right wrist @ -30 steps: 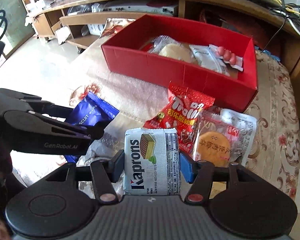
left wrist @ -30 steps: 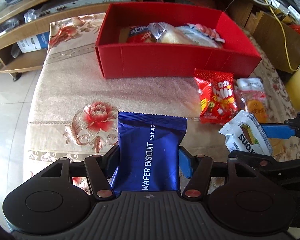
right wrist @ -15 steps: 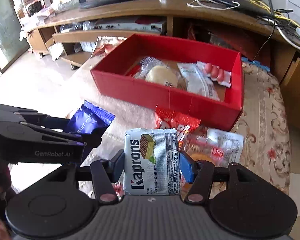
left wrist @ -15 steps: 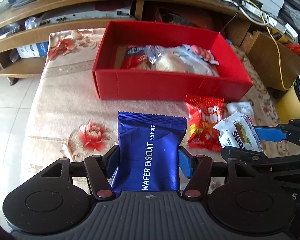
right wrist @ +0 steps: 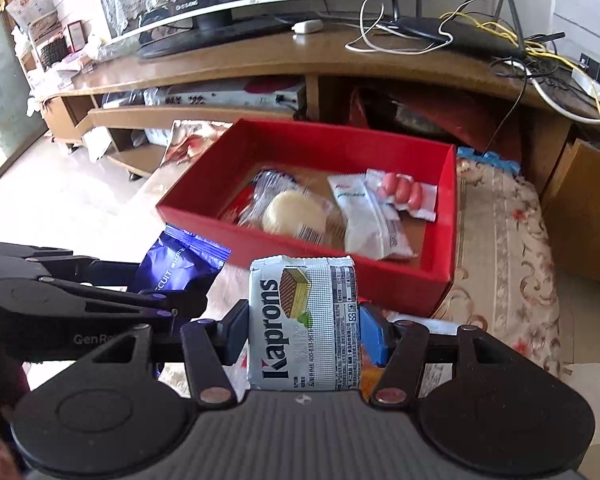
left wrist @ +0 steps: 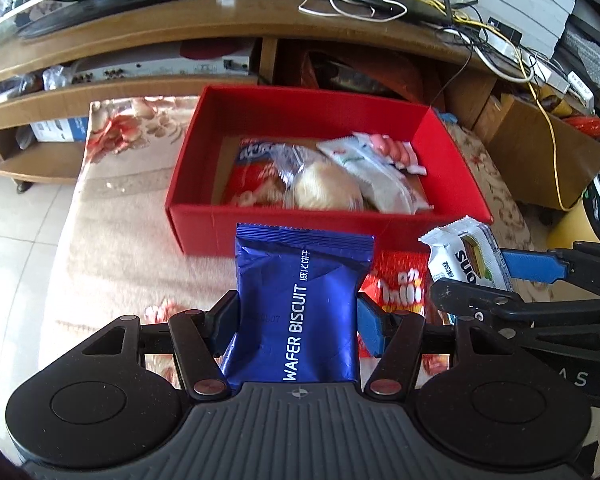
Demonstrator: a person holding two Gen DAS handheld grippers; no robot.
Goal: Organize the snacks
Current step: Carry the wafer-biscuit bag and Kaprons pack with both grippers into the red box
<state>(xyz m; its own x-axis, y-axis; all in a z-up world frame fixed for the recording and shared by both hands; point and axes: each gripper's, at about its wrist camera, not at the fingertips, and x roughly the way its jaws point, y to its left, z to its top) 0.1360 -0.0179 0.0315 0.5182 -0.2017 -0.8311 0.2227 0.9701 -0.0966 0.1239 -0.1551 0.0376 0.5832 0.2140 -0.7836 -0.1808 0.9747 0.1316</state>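
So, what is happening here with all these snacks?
A person is sorting snacks into an open red cardboard box with two handheld grippers. The left gripper clamps a shiny blue wafer biscuit packet; the right gripper clamps a white Kaprons wafer packet. Both are held in front of the box, not yet over it.

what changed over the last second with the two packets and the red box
Both grippers rose and moved toward the red box, which now shows more of its inside. The left gripper carries the blue wafer biscuit packet, the right gripper the white Kaprons packet. The red candy bag has slipped mostly behind them. Unchanged: both grips, the snacks in the box, the bag on the table.
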